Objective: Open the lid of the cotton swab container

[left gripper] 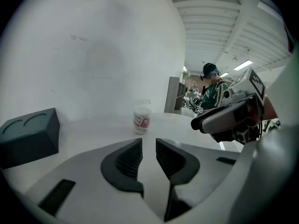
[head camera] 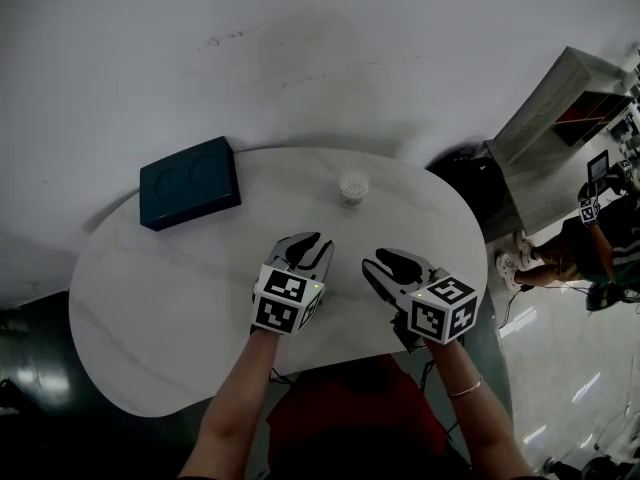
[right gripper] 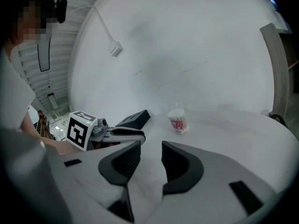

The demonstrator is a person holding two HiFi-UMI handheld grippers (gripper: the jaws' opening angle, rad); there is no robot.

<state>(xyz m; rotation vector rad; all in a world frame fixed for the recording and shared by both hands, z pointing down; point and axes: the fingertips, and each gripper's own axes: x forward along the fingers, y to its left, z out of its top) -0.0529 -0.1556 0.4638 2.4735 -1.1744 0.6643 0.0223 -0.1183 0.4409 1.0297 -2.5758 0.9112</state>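
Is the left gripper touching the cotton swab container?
Apart. The head view shows bare table between the left gripper and the cotton swab container.

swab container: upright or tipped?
Upright. The cotton swab container stands on its base on the white table, with the swab tips pointing up in the right gripper view.

Light is soft and even across my head view; the pale surface (head camera: 150, 298) shows only faint shadows, while the glossy floor (head camera: 585, 388) throws white glare streaks. Both gripper views bow hard and blacken at the corners. Ceiling strip lights (left gripper: 244, 65) burn out; the cotton swab container (left gripper: 141, 120) looks slightly soft.
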